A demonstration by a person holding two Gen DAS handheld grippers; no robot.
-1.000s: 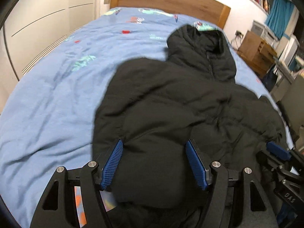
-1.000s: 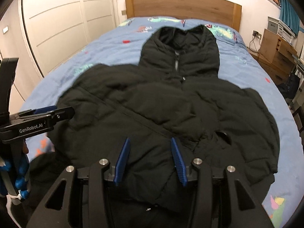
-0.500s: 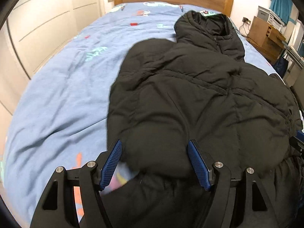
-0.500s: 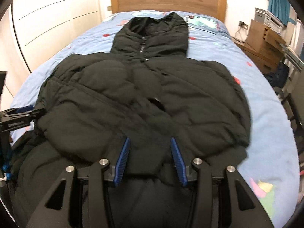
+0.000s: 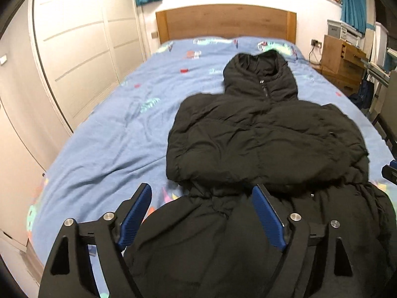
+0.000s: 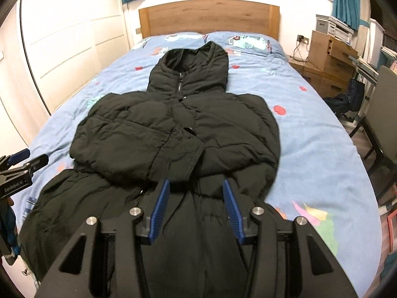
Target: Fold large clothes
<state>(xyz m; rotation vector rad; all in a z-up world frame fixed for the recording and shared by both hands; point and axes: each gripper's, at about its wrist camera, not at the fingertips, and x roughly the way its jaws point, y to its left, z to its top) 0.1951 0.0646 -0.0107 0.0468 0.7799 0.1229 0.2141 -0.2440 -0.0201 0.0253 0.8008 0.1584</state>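
Observation:
A large black hooded puffer coat [image 5: 263,134] lies on the blue bed, hood toward the headboard; both sleeves are folded across its chest. It also shows in the right wrist view [image 6: 178,134]. My left gripper [image 5: 202,208] is open and empty, above the coat's lower left part near the foot of the bed. My right gripper [image 6: 196,198] is open and empty, above the coat's lower middle, just below the folded sleeves. The left gripper's side [image 6: 17,171] shows at the left edge of the right wrist view.
The blue patterned bedspread [image 5: 111,134] has bare room left of the coat. A wooden headboard [image 6: 208,17] stands at the far end. White wardrobe doors [image 5: 74,57] line the left side. A wooden cabinet [image 6: 327,57] and a chair [image 6: 382,114] stand on the right.
Both grippers have pulled back toward the foot of the bed and risen. The folded sleeves now lie ahead of the fingers, and the coat's lower part has come into view.

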